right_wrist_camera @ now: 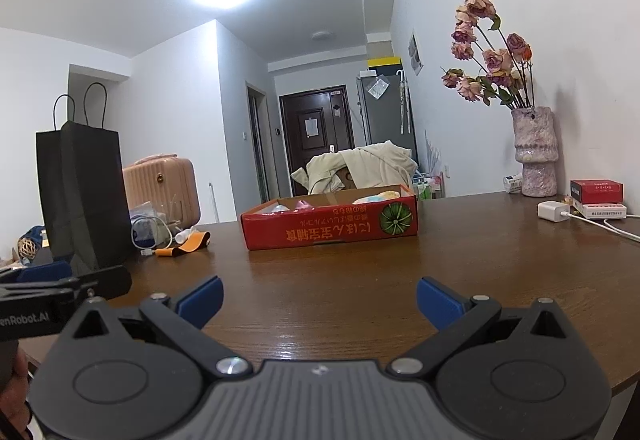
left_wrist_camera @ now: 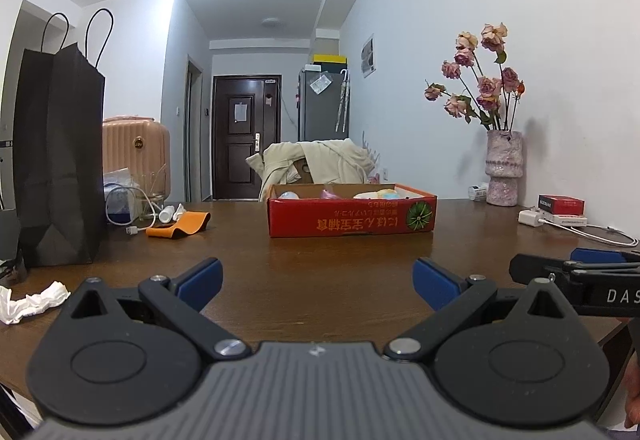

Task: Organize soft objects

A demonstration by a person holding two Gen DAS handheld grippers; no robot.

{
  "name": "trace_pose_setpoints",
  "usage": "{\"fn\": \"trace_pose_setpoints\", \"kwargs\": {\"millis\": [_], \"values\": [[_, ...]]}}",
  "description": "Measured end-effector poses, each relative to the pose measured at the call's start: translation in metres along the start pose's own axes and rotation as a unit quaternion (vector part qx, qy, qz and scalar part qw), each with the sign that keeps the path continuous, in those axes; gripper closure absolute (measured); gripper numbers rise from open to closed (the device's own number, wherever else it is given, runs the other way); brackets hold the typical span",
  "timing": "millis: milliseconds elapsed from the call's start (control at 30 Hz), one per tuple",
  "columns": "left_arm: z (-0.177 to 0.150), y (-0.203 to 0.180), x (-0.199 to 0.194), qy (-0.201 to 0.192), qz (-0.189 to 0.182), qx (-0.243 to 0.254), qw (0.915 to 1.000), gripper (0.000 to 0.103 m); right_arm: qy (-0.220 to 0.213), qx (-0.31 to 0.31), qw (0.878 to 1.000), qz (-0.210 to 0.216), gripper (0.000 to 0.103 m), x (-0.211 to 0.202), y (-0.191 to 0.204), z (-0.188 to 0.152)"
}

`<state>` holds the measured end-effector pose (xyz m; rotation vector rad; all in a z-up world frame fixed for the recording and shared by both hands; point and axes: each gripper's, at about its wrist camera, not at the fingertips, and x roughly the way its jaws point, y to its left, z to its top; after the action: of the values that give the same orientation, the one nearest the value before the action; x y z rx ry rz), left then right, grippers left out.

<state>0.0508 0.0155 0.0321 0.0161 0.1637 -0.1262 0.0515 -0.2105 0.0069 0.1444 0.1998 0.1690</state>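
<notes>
The soft objects (left_wrist_camera: 376,194) I'm after lie inside the red cardboard box (left_wrist_camera: 352,216), only their pale pastel tops showing above its rim: one bluish-white at the left end, one pink in the middle, a yellowish-and-blue cluster to the right. From the right wrist view I see the same soft objects (right_wrist_camera: 376,196) in the box (right_wrist_camera: 330,226), which sits toward the far middle of the brown wooden bench (left_wrist_camera: 320,272). The print on its front face is upside down to me, with a green melon picture at the right end.

My left claw (left_wrist_camera: 318,282) hangs low over the near bench with its blue pads spread wide and nothing between them. My right claw (right_wrist_camera: 320,300) is released the same way, empty, well short of the box. Each claw shows at the edge of the other's view, so they sit side by side.

Left of the box lie an orange strap (left_wrist_camera: 178,226) and a white cable (left_wrist_camera: 132,215), then a tall black paper bag (left_wrist_camera: 58,155) standing upright. A crumpled white tissue (left_wrist_camera: 30,302) lies near my left claw. At the far right against the wall stands a mottled pink vase (left_wrist_camera: 503,167) of dried roses, with a red packet (left_wrist_camera: 560,204) and a white charger (left_wrist_camera: 530,217) beside it.
</notes>
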Motion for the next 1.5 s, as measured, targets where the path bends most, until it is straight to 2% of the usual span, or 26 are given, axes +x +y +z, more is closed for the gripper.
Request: {"fn": "trace_pose_setpoints", "kwargs": {"millis": [1500], "values": [[0.0010,0.0015,0.0012,0.002,0.003,-0.006,1.0000,0.000,-0.006,-0.003,1.000,0.001,0.000,-0.0013,0.0003,-0.0018]]}}
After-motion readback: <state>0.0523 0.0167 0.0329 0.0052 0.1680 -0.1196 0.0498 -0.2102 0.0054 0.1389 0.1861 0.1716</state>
